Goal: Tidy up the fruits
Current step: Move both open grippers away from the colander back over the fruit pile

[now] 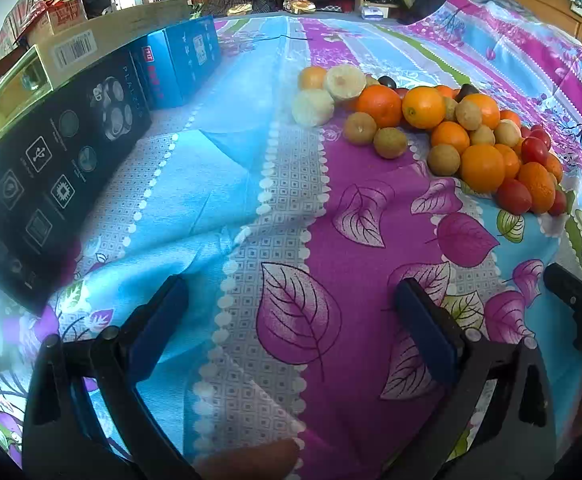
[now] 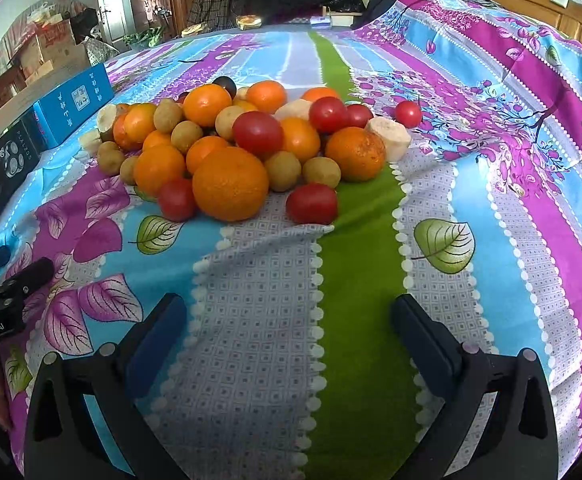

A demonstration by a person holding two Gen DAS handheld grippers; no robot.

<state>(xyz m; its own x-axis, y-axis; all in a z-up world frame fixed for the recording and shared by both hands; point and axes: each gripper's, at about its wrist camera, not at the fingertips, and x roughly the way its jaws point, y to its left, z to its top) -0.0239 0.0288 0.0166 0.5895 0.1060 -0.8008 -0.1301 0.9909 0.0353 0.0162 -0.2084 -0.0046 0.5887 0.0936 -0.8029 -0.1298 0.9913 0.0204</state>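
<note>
A pile of mixed fruit lies on the flowered bedsheet: oranges, red tomatoes, small brown round fruits, pale peeled banana pieces and a dark plum. One tomato sits apart at the right. The pile shows at the upper right of the left wrist view. My right gripper is open and empty, short of the pile. My left gripper is open and empty, to the left of the pile and nearer than it.
A black product box, a blue box and a cardboard box line the left side. The sheet rises over a hump at the right. Clothes and furniture stand beyond the far edge.
</note>
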